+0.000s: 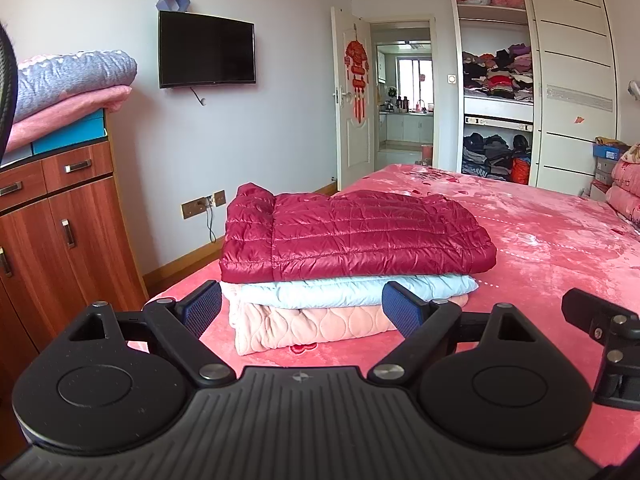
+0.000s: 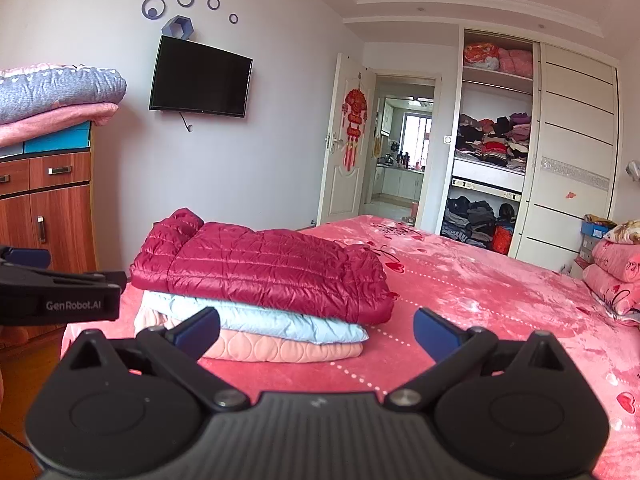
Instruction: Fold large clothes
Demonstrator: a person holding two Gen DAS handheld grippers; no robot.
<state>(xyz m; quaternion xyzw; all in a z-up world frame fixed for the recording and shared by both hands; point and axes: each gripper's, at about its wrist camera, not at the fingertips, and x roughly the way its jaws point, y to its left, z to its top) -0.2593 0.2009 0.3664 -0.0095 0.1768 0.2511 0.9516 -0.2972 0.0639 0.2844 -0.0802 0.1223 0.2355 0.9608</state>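
A stack of three folded garments lies on the pink bed [image 1: 540,248]. On top is a dark red quilted down jacket [image 1: 352,236] [image 2: 264,272], under it a light blue padded garment [image 1: 352,290] [image 2: 272,320], and at the bottom a pale pink quilted one [image 1: 308,326] [image 2: 288,350]. My left gripper [image 1: 302,310] is open just in front of the stack, holding nothing. My right gripper [image 2: 316,332] is open too, near the stack's front right corner, also empty. The left gripper's body [image 2: 60,292] shows at the left edge of the right wrist view.
A wooden cabinet [image 1: 52,216] with folded blankets [image 1: 68,80] on top stands left of the bed. A TV [image 1: 206,52] hangs on the wall. Beyond are an open door [image 1: 352,104] and an open wardrobe [image 1: 496,80] full of clothes. Pink bedding [image 2: 616,268] lies at the far right.
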